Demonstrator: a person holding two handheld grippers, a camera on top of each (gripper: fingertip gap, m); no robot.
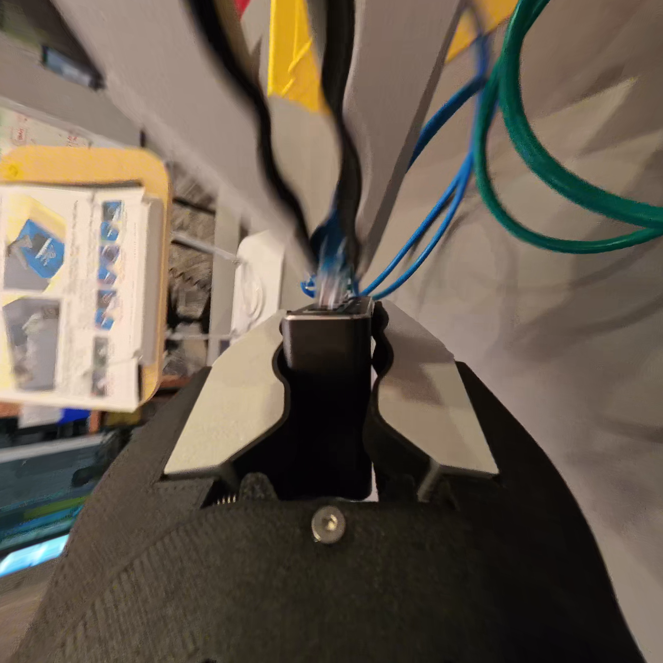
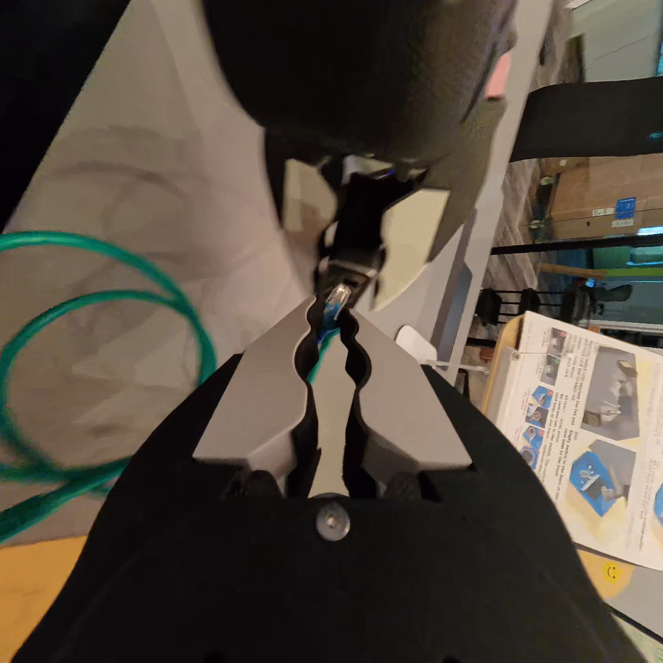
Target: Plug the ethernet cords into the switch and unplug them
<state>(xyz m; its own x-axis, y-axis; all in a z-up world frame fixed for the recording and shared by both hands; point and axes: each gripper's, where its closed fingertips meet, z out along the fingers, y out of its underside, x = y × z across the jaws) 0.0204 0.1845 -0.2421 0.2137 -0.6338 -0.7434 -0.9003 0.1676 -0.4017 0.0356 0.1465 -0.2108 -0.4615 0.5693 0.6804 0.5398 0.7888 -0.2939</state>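
At twelve o'clock from the left gripper (image 1: 328,315), the switch (image 1: 324,344), a small dark metal box, was held lengthwise with the jaws clamped on its two flanks, port face outward. It was judged rigid, light and smooth-sided; the flank hold looked sound but liable to slide under plugging force along the fingers.

The green cable (image 2: 107,297) lay in loose loops at nine o'clock in the right wrist view. It was judged limp and springy, unfit as a holding point.

The blue cable (image 1: 436,222) ran off toward one o'clock from the switch; whether it was seated in a port could not be told through blur.

The right gripper (image 2: 332,312) had its jaws closed on the blue boot behind the clear plug (image 2: 339,292), at twelve o'clock, the plug tip just beside the ports. The plug was judged small, hard and brittle at its latch tab; the boot was the correct place to hold, leaving the tab free.
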